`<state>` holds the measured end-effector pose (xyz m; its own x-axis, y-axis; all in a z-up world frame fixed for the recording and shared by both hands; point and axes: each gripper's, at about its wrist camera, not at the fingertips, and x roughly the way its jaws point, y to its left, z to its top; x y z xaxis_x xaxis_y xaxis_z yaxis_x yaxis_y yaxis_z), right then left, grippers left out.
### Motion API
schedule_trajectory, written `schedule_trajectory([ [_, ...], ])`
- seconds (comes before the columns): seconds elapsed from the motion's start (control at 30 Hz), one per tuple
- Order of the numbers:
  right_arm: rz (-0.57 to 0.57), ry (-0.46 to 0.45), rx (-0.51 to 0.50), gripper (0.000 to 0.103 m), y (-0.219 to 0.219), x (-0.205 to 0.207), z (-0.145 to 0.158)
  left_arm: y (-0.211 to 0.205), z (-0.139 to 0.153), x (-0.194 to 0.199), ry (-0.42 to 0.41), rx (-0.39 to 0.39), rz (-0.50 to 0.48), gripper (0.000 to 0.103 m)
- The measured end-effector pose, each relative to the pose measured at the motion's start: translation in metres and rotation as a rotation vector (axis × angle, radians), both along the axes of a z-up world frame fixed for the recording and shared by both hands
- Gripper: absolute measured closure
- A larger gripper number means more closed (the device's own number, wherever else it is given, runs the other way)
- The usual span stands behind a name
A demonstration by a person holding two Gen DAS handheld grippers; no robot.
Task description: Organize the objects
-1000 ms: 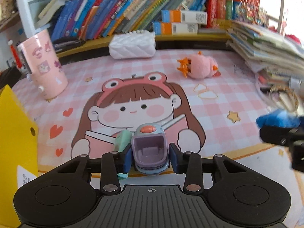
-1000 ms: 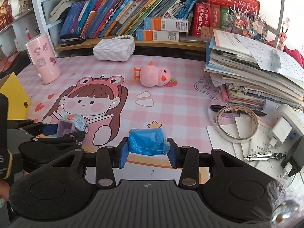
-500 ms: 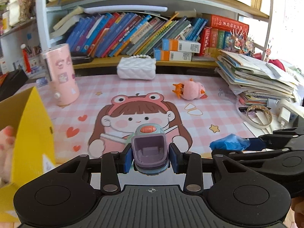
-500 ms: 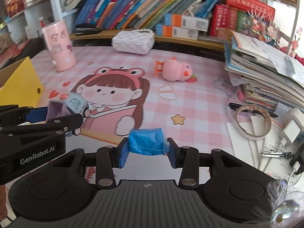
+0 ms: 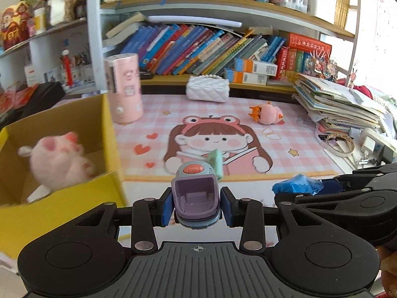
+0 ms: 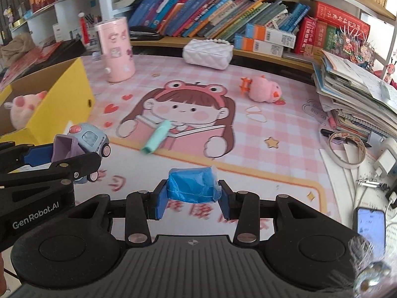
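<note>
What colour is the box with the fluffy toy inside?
Yellow box, brown inside; clearest in the right wrist view.

Bright daylight, blown out upper right; heavy fisheye bending at edges; motion blur on open yellow cardboard box (image 5: pixel 109 149).

"GenRobot.AI" on left gripper (image 6: pixel 37 154)

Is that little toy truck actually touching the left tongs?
Touching. In the left wrist view the left tongs have both blue pads pressed against the toy truck, which hangs off the desk.
</note>
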<state>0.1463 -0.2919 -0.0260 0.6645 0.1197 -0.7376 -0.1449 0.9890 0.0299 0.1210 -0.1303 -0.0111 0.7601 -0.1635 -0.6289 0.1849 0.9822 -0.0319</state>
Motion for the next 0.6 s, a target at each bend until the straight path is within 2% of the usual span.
schedule_trajectory([
  [0.6,0.08,0.044,0.039,0.064,0.1,-0.068,0.001,0.101,0.005,-0.076,0.01,0.012,0.103,0.065],
])
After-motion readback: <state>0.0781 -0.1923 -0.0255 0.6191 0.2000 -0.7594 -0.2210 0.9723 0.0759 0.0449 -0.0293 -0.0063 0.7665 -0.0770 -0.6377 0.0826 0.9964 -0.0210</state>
